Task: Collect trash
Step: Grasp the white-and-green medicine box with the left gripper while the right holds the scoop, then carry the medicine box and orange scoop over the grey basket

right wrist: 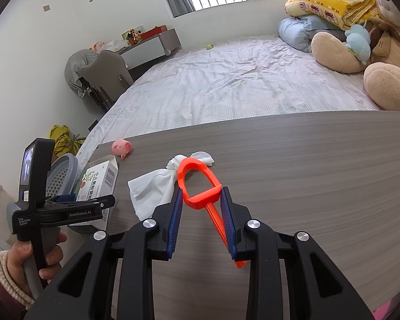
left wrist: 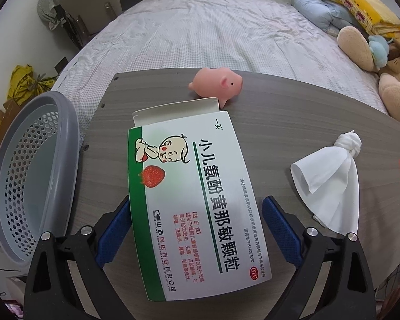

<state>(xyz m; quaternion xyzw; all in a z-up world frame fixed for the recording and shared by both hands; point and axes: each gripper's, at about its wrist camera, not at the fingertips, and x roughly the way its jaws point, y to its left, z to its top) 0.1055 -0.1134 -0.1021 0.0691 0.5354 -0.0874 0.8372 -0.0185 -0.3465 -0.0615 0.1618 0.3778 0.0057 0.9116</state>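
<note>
Medicine box (left wrist: 197, 200) flat on table (left wrist: 293, 122) beside grey basket (left wrist: 32, 176), bracketed by wide-open left gripper (left wrist: 194, 229) for a sideways grab; right gripper (right wrist: 201, 208) clenched on orange tool (right wrist: 200, 184), parked clear

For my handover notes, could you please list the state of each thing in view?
Box: top flap open, between the left gripper's open jaws.
Tissue: knotted, lying on the table.
Pig: on its side.
Basket: empty.
Orange tool: clamped in the right gripper.
</note>
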